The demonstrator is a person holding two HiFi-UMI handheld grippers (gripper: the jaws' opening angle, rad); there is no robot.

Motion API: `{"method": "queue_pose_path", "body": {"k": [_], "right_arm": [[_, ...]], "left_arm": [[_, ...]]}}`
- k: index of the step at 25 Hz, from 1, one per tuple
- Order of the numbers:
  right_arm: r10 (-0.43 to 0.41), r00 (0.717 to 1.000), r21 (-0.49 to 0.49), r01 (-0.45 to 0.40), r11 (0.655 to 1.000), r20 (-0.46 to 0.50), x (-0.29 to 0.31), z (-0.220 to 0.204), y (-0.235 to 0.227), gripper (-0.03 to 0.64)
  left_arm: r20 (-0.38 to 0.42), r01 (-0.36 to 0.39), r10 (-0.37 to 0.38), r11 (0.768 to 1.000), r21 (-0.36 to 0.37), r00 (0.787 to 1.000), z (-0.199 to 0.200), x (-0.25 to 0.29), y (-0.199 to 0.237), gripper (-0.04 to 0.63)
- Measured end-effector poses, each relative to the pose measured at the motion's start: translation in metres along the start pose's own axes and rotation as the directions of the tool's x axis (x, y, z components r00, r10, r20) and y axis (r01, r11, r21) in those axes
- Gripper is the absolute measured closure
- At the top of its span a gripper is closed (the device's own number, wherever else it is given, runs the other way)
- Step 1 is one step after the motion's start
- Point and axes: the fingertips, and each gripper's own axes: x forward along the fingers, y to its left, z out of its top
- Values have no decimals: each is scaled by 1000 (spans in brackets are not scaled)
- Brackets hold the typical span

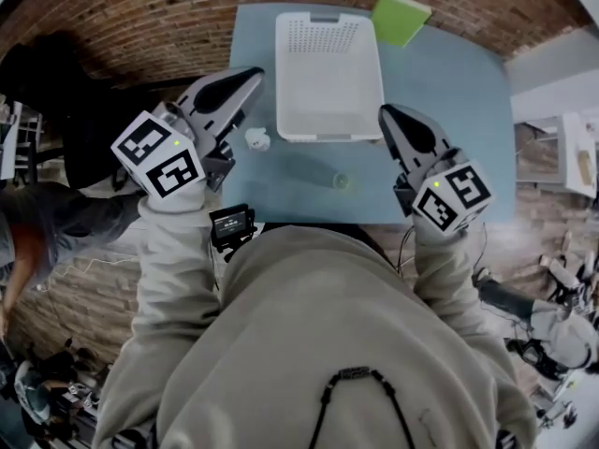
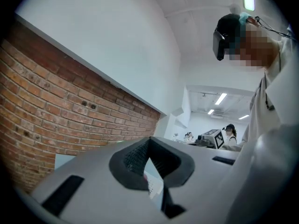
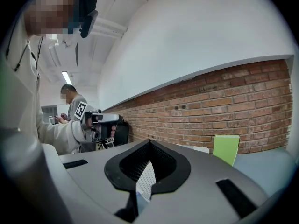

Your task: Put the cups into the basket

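Head view alone shows a white cup beside the basket.

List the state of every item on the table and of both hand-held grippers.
Basket: upright, empty.
White cup: on the table, outside the basket, at its left.
Clear greenish cup: apparently lying on its side, in front of the basket.
Left hand-held gripper: shut, empty.
Right hand-held gripper: shut, empty.

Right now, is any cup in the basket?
No, the basket looks empty; the white cup sits on the table beside it.
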Motion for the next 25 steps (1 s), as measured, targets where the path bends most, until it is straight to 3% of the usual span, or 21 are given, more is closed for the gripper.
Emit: {"method": "queue_pose_path", "body": {"k": [9,15,25], "right_arm": [[62,998,-14,-63,998,-13,8,8,-12,607],[75,997,-1,-75,997,-19,9,7,-21,607],[92,995,13,-91,996,-47,6,-3,-27,607]], "left_arm": [[-46,-10,10,1000,-7,999,-13,27,-10,600],[-85,-55,59,997,52,995,-23,36,-11,600],[-80,-34,30,998,-58,996,-38,48,-21,599]]}}
